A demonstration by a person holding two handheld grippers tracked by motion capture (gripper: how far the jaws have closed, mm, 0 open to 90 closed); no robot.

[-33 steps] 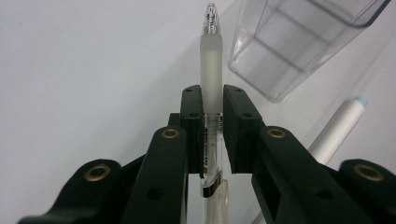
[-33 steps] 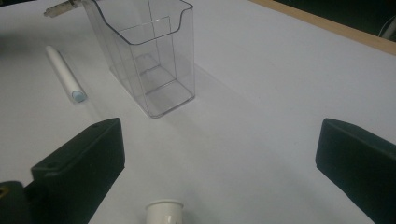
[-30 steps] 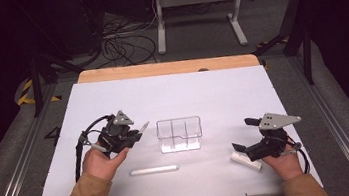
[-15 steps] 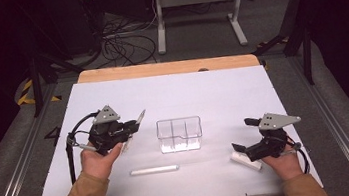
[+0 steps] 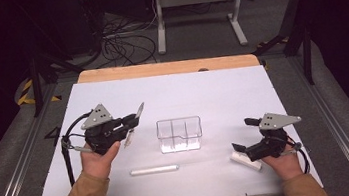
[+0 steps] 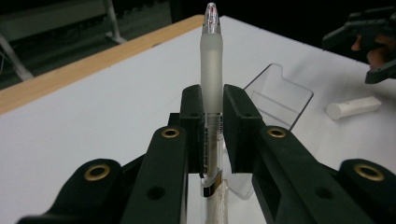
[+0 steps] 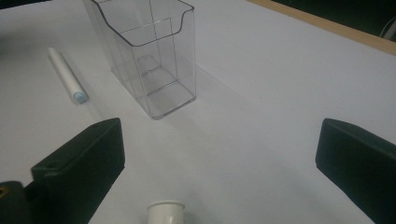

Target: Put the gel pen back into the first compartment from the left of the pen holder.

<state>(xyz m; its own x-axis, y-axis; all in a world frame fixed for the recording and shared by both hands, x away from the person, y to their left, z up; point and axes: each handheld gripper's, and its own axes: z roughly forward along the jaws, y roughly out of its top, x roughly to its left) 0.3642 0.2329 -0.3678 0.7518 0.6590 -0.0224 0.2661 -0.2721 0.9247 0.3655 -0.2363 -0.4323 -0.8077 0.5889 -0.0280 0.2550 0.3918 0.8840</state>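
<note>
1. Two grippers are working over the white table point(image 5: 283, 94), one to each side of the clear holder point(image 5: 179, 134), which is standing upright near the table's middle.
2. Left of the holder, the left gripper point(image 5: 132, 121) is clamping a frosted pen point(image 5: 138, 113); its jaws are pressing on the barrel from both sides.
3. In the left gripper view, the pen point(image 6: 211, 70) is sticking up beyond the jaws, its rounded end uppermost and its clear part with a metal clip below them.
4. From the high view, the pen is slanting up and toward the holder while staying off the table, apart from the holder's left wall.
5. Right of the holder and nearer the person, the right gripper point(image 5: 243, 134) is holding its jaws wide apart, with nothing between them.
6. A white marker point(image 5: 245, 161) is lying on the table just under that gripper; in the right gripper view its end point(image 7: 166, 212) is showing between the spread jaws, without touching either.
7. In front of the holder, on the person's side, a second white pen point(image 5: 154, 170) is lying flat, running crosswise; in the right gripper view it point(image 7: 66, 74) is showing a pale blue tip.
8. The holder point(image 7: 149, 51) is standing empty, with inner dividers splitting it into compartments.
</note>
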